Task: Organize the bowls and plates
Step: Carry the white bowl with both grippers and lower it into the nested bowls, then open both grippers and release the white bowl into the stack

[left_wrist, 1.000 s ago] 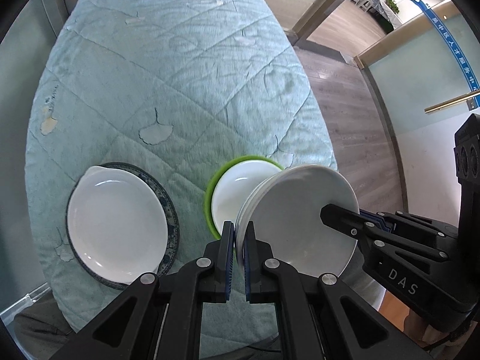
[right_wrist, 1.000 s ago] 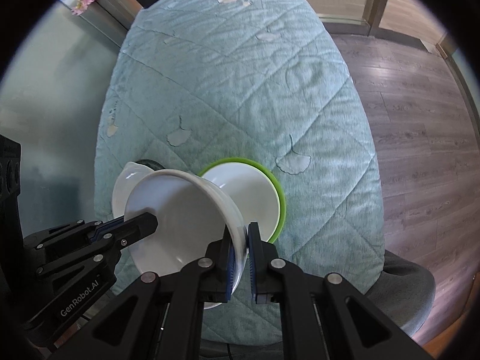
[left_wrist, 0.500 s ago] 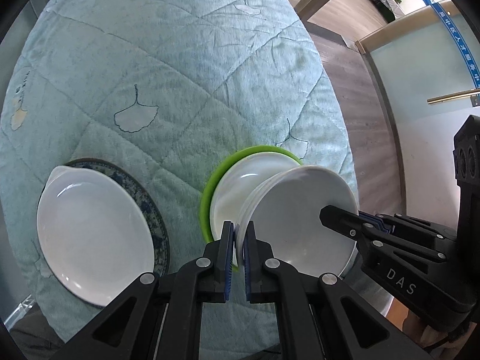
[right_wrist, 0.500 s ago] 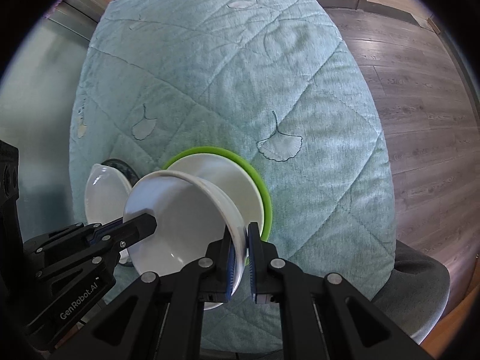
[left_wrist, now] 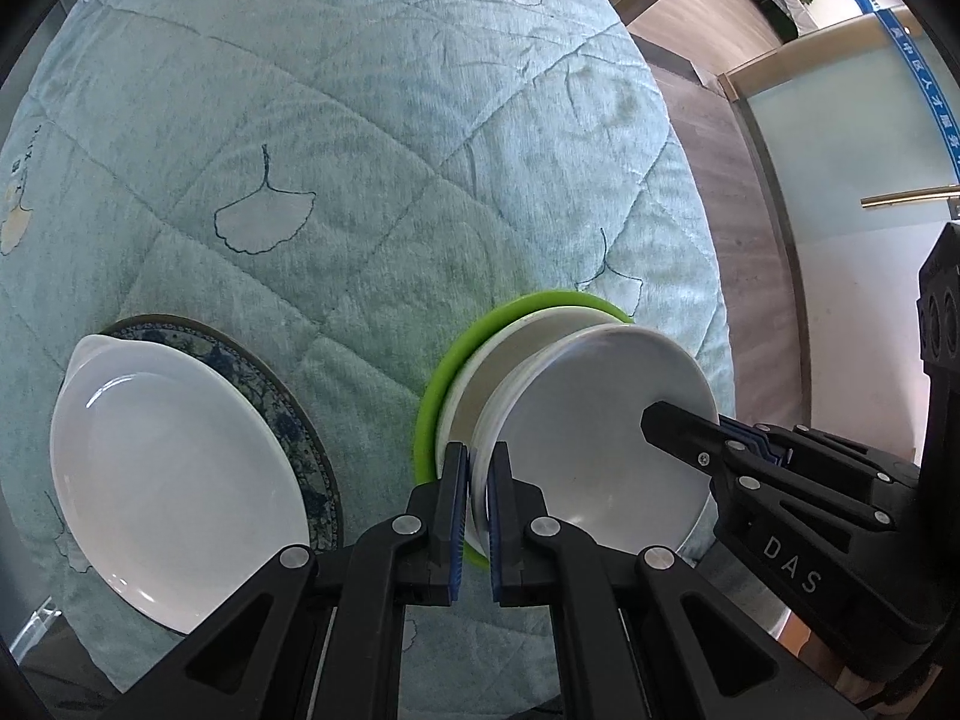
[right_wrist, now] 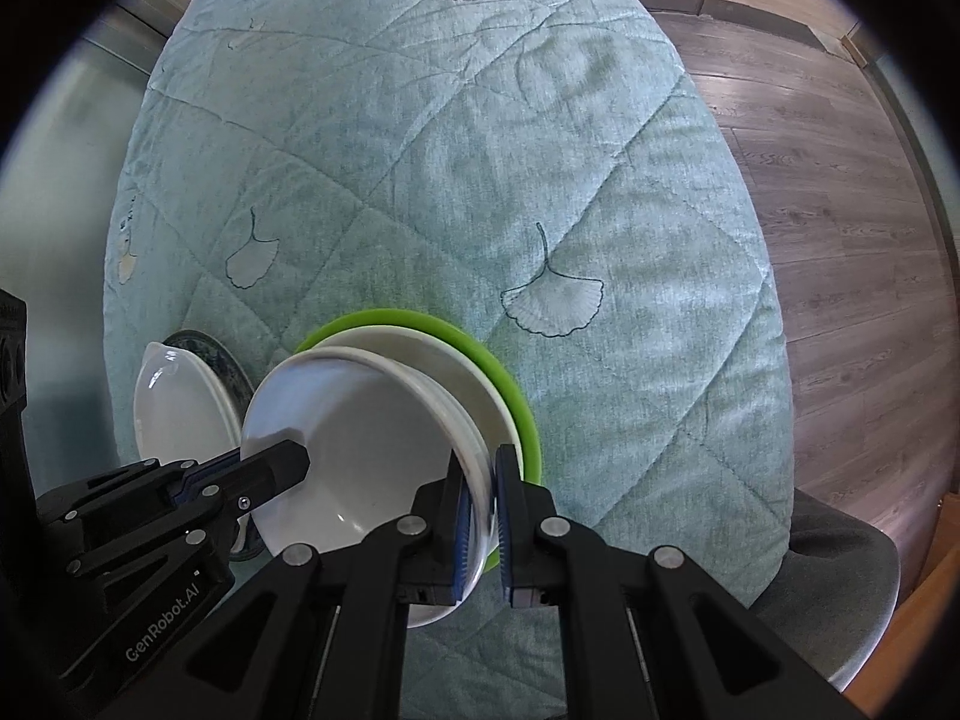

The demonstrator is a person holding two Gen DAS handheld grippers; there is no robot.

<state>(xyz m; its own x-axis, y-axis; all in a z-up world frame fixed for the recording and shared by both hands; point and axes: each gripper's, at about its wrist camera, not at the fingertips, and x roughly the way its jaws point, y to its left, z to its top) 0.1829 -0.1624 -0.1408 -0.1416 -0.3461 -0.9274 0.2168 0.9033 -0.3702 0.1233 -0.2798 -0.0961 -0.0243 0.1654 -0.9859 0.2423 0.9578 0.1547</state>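
Held bowl point(left_wrist: 594, 438) at centre, directly above a second bowl point(left_wrist: 528, 342) that sits in a plate point(left_wrist: 474, 354) on the tabletop point(left_wrist: 360, 150). Left gripper point(left_wrist: 477, 516) clamps its left rim, right gripper point(right_wrist: 480, 516) the opposite rim. Further left, apart: a dish point(left_wrist: 168, 480) on a patterned plate point(left_wrist: 282, 402).

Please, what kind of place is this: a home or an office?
Hard to say; probably an office or showroom. A quilted cloth covers the table holding dishes, but a glass partition with a blue banner stands beyond the wooden floor.
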